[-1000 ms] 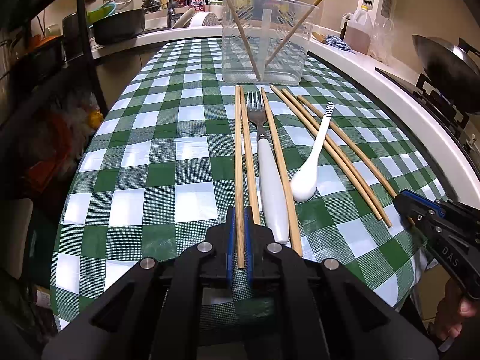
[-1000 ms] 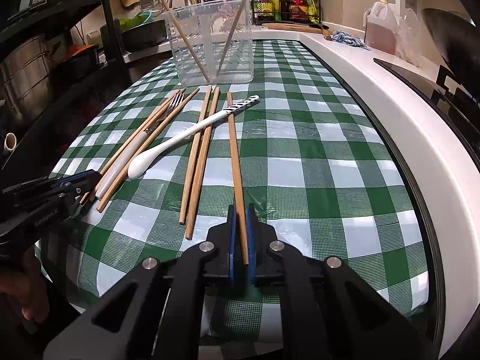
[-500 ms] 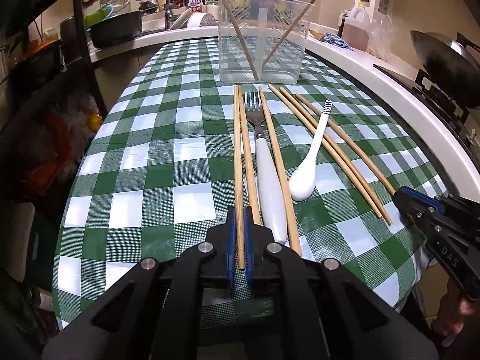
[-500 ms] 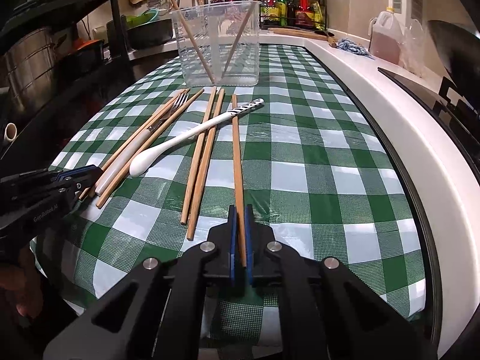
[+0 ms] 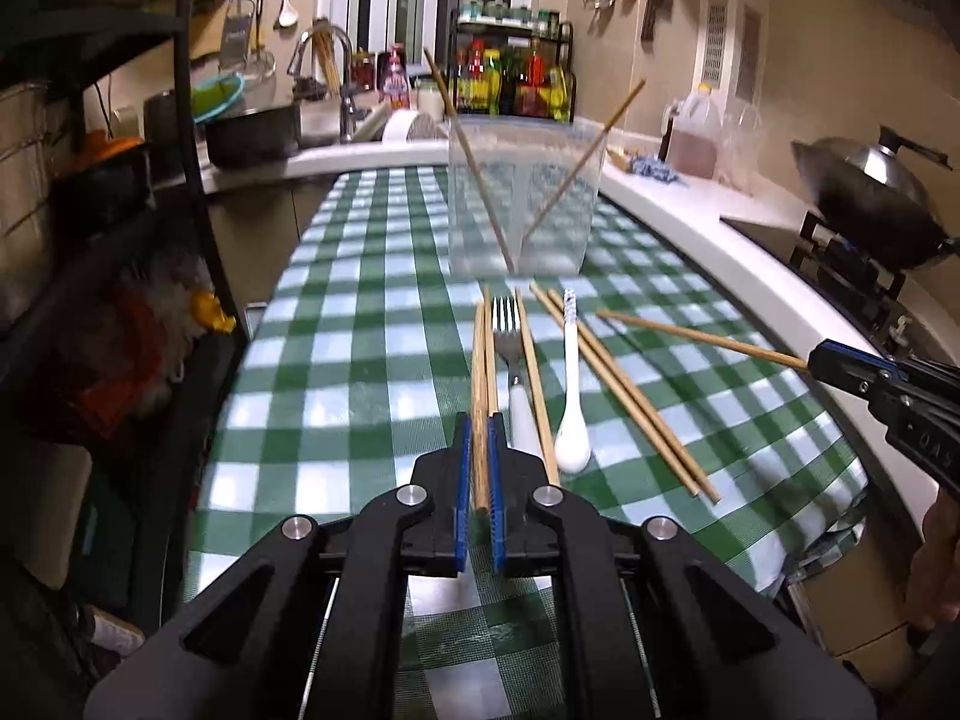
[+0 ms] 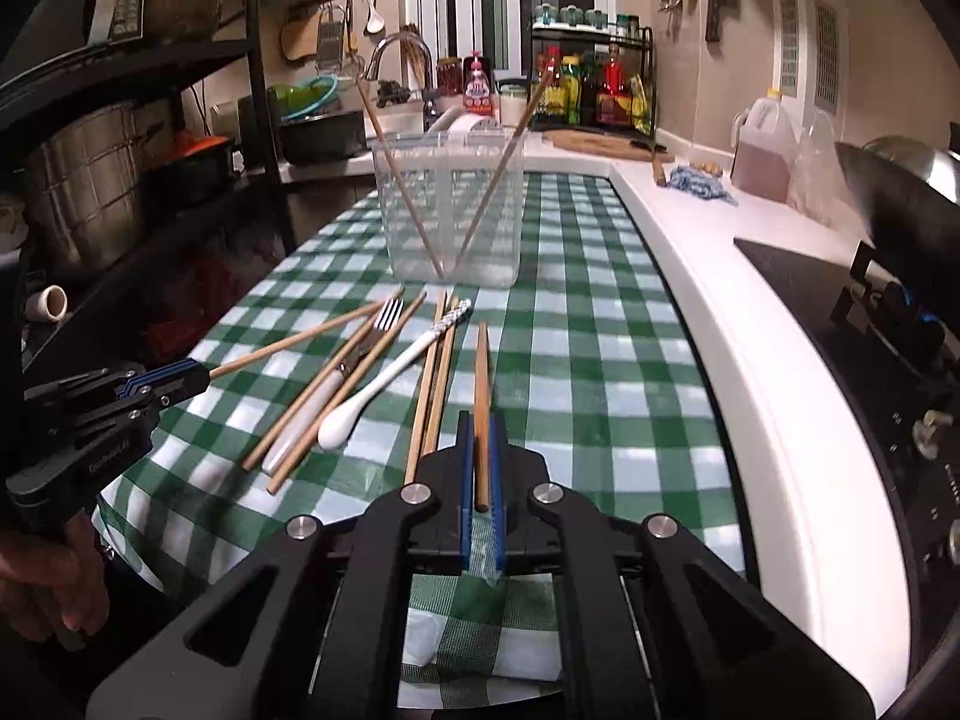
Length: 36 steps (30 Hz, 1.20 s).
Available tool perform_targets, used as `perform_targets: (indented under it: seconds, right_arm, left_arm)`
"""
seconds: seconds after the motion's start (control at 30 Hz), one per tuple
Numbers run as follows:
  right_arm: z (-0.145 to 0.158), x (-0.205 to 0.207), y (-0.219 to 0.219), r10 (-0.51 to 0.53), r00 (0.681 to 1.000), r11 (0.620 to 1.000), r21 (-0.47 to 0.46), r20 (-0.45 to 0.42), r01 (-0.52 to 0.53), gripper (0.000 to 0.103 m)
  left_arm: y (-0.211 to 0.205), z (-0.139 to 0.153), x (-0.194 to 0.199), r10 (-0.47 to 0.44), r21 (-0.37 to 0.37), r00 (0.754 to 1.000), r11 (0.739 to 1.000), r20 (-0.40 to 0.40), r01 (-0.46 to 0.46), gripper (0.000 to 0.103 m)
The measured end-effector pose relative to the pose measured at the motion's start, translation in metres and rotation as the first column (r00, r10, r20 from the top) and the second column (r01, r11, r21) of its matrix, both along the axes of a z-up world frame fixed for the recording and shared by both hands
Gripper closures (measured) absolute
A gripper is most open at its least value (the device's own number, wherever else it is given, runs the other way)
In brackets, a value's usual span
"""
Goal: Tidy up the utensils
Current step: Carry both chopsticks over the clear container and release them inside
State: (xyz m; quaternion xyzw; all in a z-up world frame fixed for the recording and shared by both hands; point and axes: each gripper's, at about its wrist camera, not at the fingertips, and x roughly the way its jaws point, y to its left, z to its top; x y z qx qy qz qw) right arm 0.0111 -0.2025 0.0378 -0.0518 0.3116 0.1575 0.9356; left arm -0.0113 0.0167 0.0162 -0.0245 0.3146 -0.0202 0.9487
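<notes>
L gripper (image 5: pixel 477 450) clamped on one chopstick (image 5: pixel 479 372); its near end sits between the blue pads, its far part overlaps a 2nd stick in L view, so the two are hard to separate. R gripper (image 6: pixel 479 450) clamped on another chopstick (image 6: pixel 481 384), whose tip is clear of the cloth (image 6: pixel 600 372). Each gripper body is cut off by the frame edge; a hand (image 6: pixel 42 576) is only partly seen. On the cloth, mid-distance: 1 fork (image 6: pixel 384 324), white handle; 1 white spoon (image 6: pixel 384 384); 4 loose sticks, some crossing under the spoon. Far: 1 clear bin (image 6: pixel 450 210) holding 2 leaning sticks, upright on the cloth. Beyond: sink and bottles, blurred, count unclear.
</notes>
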Motion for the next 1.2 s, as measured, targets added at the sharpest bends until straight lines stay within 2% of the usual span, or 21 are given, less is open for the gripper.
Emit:
perform_targets:
  seconds: [0.33,0.57,0.8,1.03,1.2]
  right_arm:
    - [0.061,0.006,0.006,0.027,0.995,0.999,0.023,0.094,-0.029,0.098]
    - [0.097,0.029,0.009,0.032,0.992,0.998,0.055,0.123,-0.04,0.099]
    - [0.121,0.046,0.014,0.04,0.994,0.996,0.073,0.1,-0.047,0.098]
    - [0.138,0.056,0.017,0.044,0.996,0.997,0.062,0.073,-0.048,0.098]
    - [0.149,0.064,0.017,0.044,0.997,0.996,0.078,0.057,-0.048,0.098]
  left_arm:
    - [0.008,0.06,0.007,-0.021,-0.013,0.993,1.0,0.12,0.023,0.098]
    - [0.015,0.108,0.032,-0.035,-0.022,0.983,0.999,0.181,0.039,0.098]
    - [0.021,0.131,0.051,-0.037,-0.054,0.99,0.997,0.138,0.045,0.098]
    - [0.021,0.137,0.058,-0.032,-0.041,0.993,0.999,0.115,0.037,0.098]
    - [0.025,0.143,0.065,-0.029,-0.057,0.995,0.998,0.098,0.034,0.098]
